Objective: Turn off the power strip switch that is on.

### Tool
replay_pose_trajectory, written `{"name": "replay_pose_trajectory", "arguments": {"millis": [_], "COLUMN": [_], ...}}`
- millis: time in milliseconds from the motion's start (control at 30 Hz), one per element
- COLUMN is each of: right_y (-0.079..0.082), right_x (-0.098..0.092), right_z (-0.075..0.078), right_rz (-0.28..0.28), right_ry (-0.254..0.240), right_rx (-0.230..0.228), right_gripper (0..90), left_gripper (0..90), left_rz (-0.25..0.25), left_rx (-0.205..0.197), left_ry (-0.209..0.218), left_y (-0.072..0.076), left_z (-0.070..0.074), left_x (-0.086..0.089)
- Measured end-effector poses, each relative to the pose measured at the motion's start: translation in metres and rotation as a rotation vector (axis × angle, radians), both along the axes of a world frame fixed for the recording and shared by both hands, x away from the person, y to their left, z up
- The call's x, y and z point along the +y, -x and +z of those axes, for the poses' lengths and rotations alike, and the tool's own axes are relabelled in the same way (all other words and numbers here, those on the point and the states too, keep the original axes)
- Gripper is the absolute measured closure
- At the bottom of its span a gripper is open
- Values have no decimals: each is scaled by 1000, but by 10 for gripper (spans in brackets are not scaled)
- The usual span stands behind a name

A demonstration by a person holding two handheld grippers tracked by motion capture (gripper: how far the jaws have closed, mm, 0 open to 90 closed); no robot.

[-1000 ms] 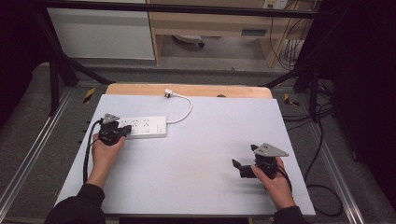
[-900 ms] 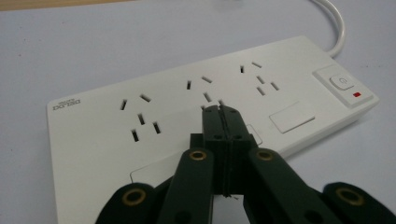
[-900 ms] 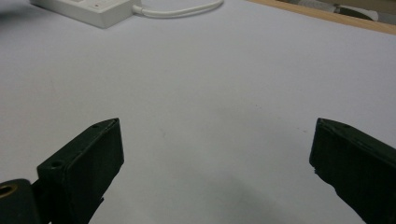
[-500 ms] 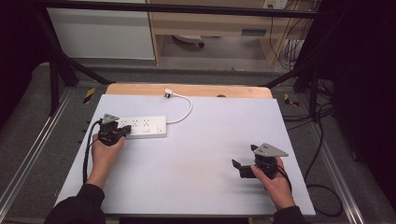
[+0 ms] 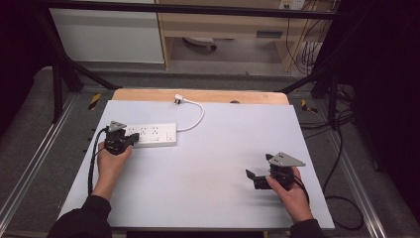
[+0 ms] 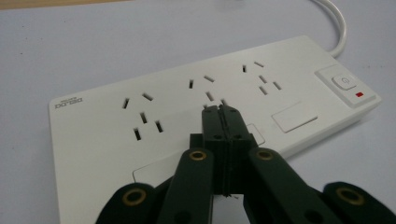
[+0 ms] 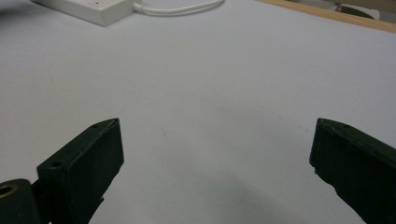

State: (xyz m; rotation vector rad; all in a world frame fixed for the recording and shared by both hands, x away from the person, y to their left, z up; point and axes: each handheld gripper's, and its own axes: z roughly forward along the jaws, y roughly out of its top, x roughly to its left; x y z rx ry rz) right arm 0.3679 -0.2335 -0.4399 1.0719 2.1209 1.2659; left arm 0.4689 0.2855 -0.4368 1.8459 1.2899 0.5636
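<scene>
Left side of the bench [image 5: 198, 198], toward the far-left corner: left tool [image 5: 130, 141] held in the person's left hand [image 5: 110, 163], black cable trailing back along the forearm. Jaws pressed together, nothing between them. In the left gripper view the closed tips [image 6: 220, 116] sit over the top face of a white power strip [image 6: 187, 107], near its middle set of sockets; contact with the plastic cannot be told.

Power strip [image 5: 151, 134] lies flat, long side parallel to the far edge, left end just beside the left tool. Switch and red indicator [image 6: 359, 94] at its right end. White cord [image 5: 198, 116] leaves that end, loops toward the far edge and ends in a plug [image 5: 179, 98] where pale surface meets the wooden strip.

Middle of the bench bare.

Near-right corner: right tool [image 5: 252, 178] in the right hand [image 5: 292, 196], grey three-cornered plate on top, pointing left. Jaws spread wide apart, holding nothing; in the right gripper view they frame plain bench surface [image 7: 210, 93], well apart from the strip [image 7: 88, 9].
</scene>
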Motion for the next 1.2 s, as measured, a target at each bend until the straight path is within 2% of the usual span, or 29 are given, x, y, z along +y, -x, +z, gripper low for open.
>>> {"name": "replay_pose_trajectory", "arguments": {"millis": [600, 767, 1200], "right_y": [0, 0, 0], "right_x": [0, 0, 0], "right_z": [0, 0, 0], "right_rz": [1, 2, 1], "right_ry": [2, 3, 1], "right_rx": [2, 1, -1], "right_gripper": [34, 34, 34], "left_gripper": [900, 900, 900], "left_rz": [2, -2, 1], "left_rx": [11, -6, -20], "left_ry": [7, -10, -11], "left_y": [-1, 0, 1], "left_z": [-2, -3, -3], "left_x": [1, 0, -1]}}
